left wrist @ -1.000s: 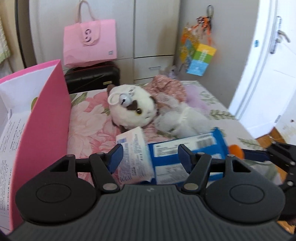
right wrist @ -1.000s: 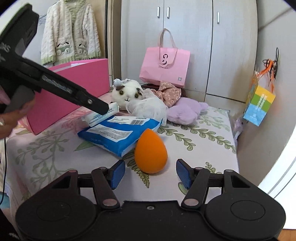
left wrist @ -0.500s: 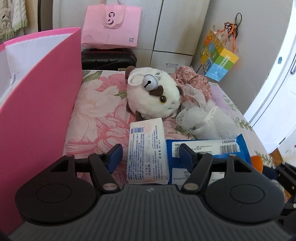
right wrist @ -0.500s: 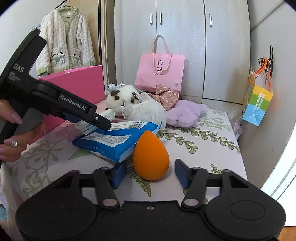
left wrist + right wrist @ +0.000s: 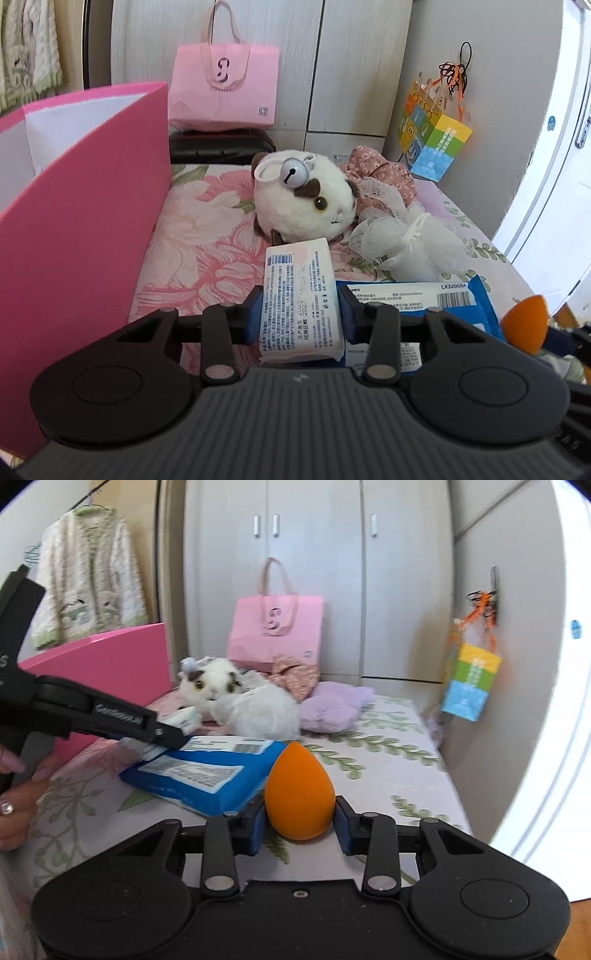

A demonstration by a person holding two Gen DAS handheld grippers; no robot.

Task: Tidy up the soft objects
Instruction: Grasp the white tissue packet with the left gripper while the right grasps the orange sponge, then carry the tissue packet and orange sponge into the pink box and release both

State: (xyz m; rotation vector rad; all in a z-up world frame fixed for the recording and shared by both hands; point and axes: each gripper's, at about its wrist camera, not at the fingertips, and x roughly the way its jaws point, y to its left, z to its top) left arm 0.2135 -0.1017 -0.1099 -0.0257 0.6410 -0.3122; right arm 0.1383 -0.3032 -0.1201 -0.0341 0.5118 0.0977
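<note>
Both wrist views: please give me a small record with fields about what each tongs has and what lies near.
left tongs: shut on the white tissue pack
right tongs: closing, pads at the sides of the orange sponge
under the pack: blue wipes pack
behind: plush toy, white mesh puff
left side: pink box
surface: floral bedcover

Bright daylight glares from the right; fisheye edges bend, right-wrist view slightly blurred.
</note>
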